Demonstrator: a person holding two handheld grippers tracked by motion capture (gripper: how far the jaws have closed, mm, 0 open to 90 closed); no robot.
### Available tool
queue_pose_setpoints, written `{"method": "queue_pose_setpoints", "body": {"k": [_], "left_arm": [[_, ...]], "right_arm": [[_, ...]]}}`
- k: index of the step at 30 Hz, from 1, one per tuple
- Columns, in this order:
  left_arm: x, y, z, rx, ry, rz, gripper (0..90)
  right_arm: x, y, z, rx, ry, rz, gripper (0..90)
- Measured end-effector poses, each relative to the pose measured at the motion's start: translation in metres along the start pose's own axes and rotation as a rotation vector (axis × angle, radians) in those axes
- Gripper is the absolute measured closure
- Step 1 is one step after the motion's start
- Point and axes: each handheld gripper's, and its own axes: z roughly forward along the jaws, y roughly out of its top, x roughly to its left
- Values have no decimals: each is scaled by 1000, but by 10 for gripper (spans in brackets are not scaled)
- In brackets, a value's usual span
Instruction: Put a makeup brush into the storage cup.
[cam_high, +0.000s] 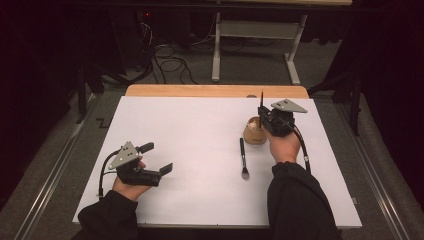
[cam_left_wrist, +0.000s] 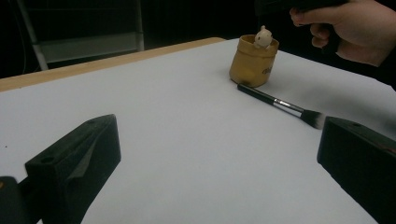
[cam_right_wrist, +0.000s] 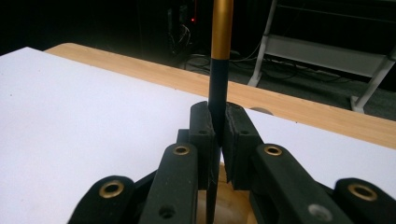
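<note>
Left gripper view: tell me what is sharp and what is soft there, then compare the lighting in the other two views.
Left gripper view: the yellow cup and brush read fairly sharp; the near jaws are soft, dark blocks. High view: the white sheet is evenly lit against a dim room. Right gripper view: the right gripper and clamped black-and-gold handle are crisp before a dark, hazier background.

pot (cam_high: 254, 131): tan, upright, on white sheet | brush (cam_high: 243, 157): black, flat, just beside pot

Tan pot (cam_left_wrist: 252, 63); black brush (cam_left_wrist: 280, 103); black, perhaps gold-banded stick (cam_right_wrist: 218, 70).
</note>
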Motion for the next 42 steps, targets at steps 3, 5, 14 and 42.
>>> {"method": "queue_pose_setpoints", "body": {"k": [3, 5, 14, 42], "left_arm": [[0, 0, 0, 3, -2, 0, 3], [-1, 0, 1, 3, -4, 2, 3], [-1, 0, 1, 7, -7, 2, 3], [-2, -1, 3, 13, -4, 4, 3]], "right_arm": [[0, -2, 2, 12, 6, 3, 847], [0, -3, 3, 20, 4, 2, 847], [-6, -18, 7, 49, 0, 31, 847], [-5, -17, -23, 10, 29, 34, 680]]}}
